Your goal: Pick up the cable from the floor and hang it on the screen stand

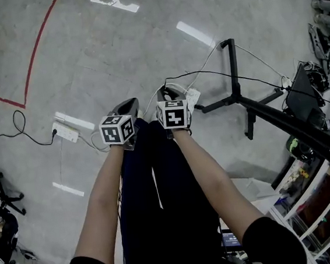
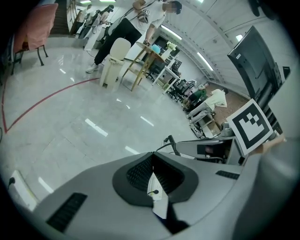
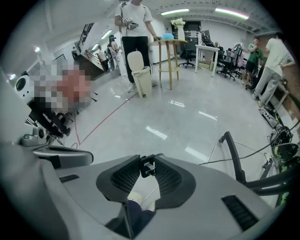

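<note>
Two grippers are being held out side by side over the grey floor (image 1: 115, 51), each on a bare forearm. The right gripper (image 3: 148, 164) is clamping the black plug end of the cable (image 3: 148, 168) between its jaw tips, so that end is being carried clear of the floor. It is hanging just left of the base of the black screen stand (image 1: 237, 96) in the head view and is not touching the stand. The left gripper (image 2: 150, 157) is showing its jaw tips pressed together; whether a thin lead is nipped there cannot be told. A white power strip (image 1: 66, 132) with a black lead is lying on the floor to the left, near a red floor line (image 1: 34, 54).
</note>
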Motion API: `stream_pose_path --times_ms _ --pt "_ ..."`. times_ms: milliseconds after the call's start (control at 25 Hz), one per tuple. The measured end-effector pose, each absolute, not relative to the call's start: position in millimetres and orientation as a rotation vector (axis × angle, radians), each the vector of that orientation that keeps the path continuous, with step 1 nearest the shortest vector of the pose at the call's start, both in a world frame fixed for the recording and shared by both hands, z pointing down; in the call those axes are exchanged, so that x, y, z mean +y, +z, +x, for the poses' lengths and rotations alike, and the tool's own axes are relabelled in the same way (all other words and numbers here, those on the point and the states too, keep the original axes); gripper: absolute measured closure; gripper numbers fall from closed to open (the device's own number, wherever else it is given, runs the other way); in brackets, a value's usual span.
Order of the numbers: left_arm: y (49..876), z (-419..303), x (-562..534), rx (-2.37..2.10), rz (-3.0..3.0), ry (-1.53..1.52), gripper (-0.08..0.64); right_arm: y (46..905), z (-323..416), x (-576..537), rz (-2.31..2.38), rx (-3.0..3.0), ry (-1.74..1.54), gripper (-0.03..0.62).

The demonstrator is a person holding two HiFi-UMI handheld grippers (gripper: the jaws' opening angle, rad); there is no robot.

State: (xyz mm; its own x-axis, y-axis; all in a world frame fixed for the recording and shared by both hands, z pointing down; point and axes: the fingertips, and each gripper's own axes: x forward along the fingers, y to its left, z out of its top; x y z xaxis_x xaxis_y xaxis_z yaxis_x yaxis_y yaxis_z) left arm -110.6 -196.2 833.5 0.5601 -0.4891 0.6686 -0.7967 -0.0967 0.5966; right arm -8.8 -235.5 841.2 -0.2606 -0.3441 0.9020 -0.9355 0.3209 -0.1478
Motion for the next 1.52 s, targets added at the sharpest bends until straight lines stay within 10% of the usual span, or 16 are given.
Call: stream_pose_path --times_ms 1520 --pt "494 -14 -202 -0.679 2.379 0.265 0.552 456 18 -222 1.232 -2.055 0.174 0.489"
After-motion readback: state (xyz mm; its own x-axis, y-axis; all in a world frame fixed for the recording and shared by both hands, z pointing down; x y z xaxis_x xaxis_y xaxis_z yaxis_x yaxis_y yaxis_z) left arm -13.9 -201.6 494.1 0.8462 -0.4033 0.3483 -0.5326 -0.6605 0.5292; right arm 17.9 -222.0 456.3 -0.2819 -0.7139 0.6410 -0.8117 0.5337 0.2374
